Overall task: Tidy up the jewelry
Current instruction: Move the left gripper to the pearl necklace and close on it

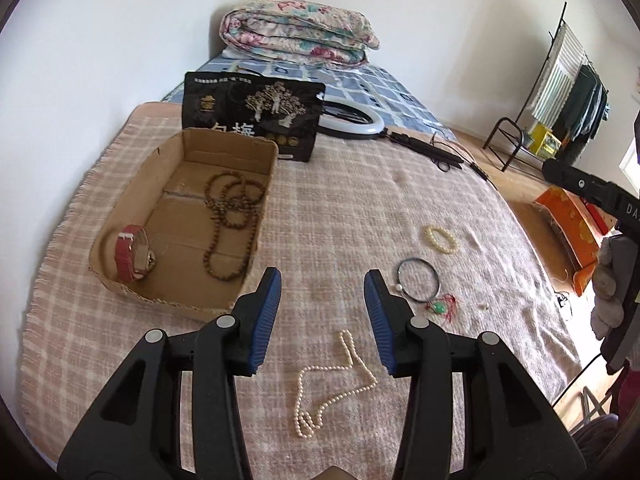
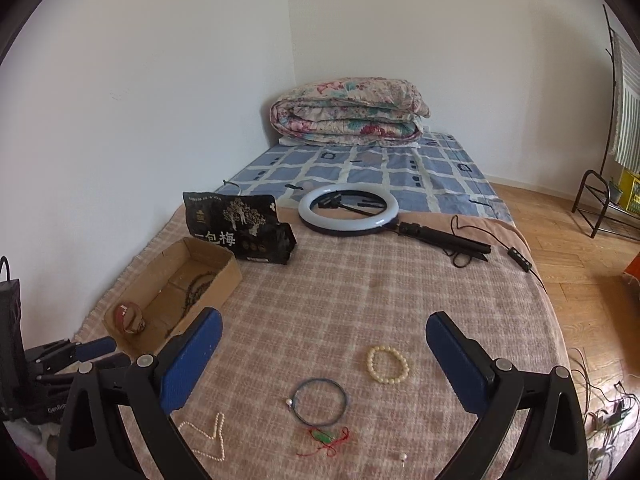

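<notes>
Plaid blanket (image 1: 360,208), pearl necklace (image 1: 332,384) below left tongs (image 1: 322,292) (empty)

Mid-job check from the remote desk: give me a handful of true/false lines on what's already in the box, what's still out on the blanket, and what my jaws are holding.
1. The red watch lies in the cardboard box. True.
2. The brown bead string lies on the blanket. False: it is in the box.
3. The pearl necklace is still on the blanket. True.
4. The right gripper grips the cream bracelet. False: its jaws are open, holding nothing.
5. The left gripper holds nothing. True.
</notes>
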